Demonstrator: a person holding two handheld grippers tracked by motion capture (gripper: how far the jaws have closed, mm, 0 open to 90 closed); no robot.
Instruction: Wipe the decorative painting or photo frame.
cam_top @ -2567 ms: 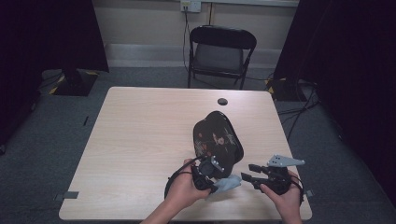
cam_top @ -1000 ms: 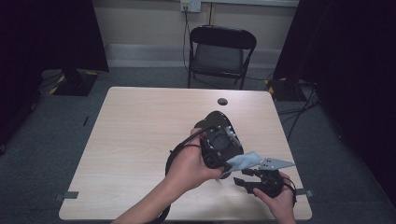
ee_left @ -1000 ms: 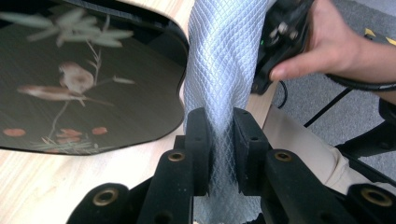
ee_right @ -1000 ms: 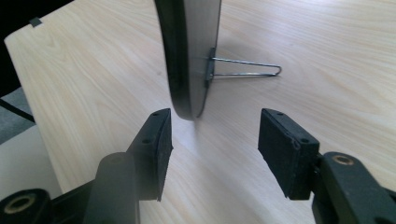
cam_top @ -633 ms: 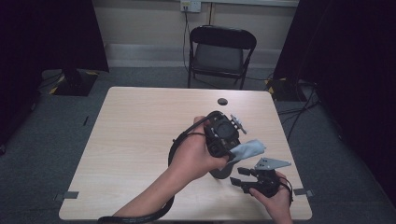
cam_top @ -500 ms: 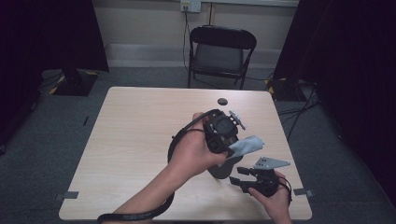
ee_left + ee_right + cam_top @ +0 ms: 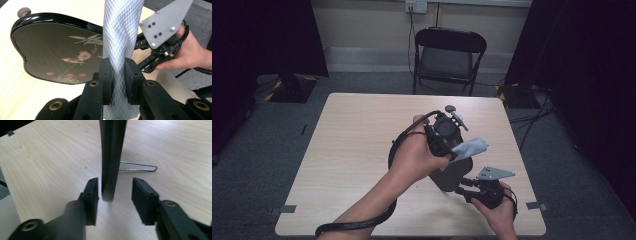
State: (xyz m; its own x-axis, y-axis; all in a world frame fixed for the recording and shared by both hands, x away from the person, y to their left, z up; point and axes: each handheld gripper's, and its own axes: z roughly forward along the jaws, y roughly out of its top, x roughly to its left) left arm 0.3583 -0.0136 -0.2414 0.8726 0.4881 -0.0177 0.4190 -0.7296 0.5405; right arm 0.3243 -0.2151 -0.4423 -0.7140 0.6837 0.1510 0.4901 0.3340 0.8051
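A black lacquer plate (image 7: 57, 47) painted with birds and bamboo stands on edge near the table's front right (image 7: 455, 175). My left gripper (image 7: 117, 75) is shut on a grey textured cloth (image 7: 122, 37), held over the plate's face; from above the cloth (image 7: 468, 148) hangs from that gripper (image 7: 456, 150). My right gripper (image 7: 115, 192) straddles the plate's thin rim (image 7: 111, 157). Its jaws have just been closing, and a gap still shows at the right pad. From above it sits low at the plate's near side (image 7: 463, 186).
A bent wire stand (image 7: 137, 167) lies on the table behind the plate. A small round dark knob (image 7: 450, 108) rests near the far edge. A black folding chair (image 7: 449, 55) stands beyond the table. The left gripper's cable (image 7: 357, 222) trails off the front edge.
My left hand has carried the cloth away from me and up across the plate. The right hand has stayed at the plate's near rim.
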